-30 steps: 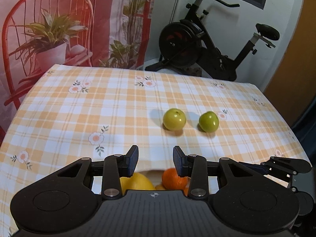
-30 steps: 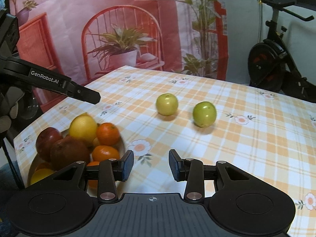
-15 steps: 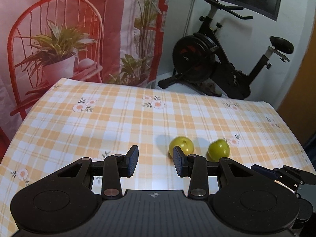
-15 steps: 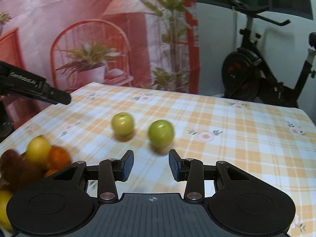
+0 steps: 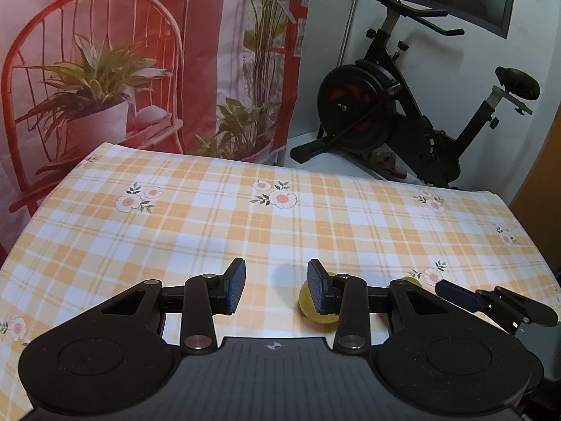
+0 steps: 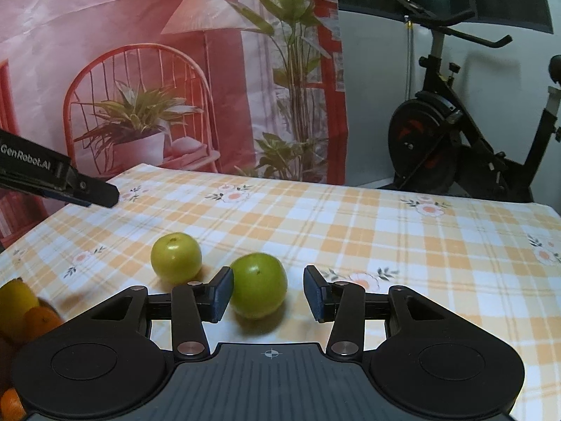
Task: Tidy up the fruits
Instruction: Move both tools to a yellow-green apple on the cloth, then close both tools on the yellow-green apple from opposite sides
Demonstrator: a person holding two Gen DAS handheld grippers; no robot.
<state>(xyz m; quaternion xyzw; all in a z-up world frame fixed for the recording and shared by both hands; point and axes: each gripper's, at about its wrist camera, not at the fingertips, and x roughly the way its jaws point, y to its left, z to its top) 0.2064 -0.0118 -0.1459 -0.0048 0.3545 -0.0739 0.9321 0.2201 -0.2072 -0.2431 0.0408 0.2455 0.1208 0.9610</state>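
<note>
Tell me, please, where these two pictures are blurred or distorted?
Right wrist view: the fruit pile at the left edge is smeared, while the two green fruits stay fairly sharp. Left wrist view: sharp overall; the fisheye bends the tablecloth edges into curves.

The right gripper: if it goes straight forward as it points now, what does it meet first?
Most likely the nearer green fruit, which sits between the open jaws of the right gripper, closer to the left one; exact depth is unclear.

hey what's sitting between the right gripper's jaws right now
One green fruit lies on the checked tablecloth in the open right gripper, nearer its left jaw. The right wrist view shows it.
</note>
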